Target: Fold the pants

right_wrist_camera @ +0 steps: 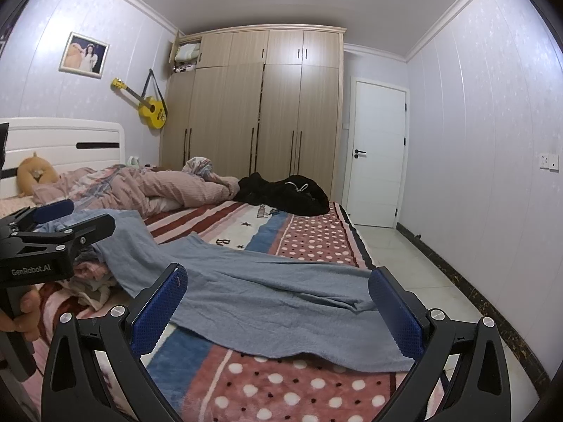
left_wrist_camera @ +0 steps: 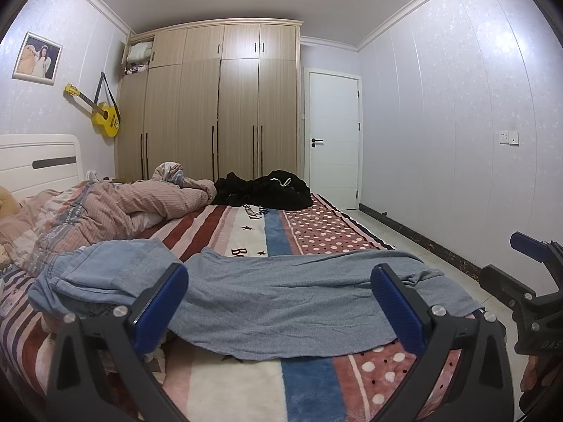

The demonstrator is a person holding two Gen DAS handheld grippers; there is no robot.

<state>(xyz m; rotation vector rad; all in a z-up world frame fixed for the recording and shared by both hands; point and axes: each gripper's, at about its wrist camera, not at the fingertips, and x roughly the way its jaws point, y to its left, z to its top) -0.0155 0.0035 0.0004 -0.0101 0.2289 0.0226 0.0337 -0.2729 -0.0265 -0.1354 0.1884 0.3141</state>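
Both grippers, left (left_wrist_camera: 279, 302) and right (right_wrist_camera: 278, 302), hover with jaws spread and empty just short of the blue-grey pants (left_wrist_camera: 281, 302), spread across the bed blanket (left_wrist_camera: 246, 387) ahead; no fold evident, all folding apparently remains.

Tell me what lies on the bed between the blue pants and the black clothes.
Only bare patterned blanket between the blue pants and the black clothes, in both wrist views.
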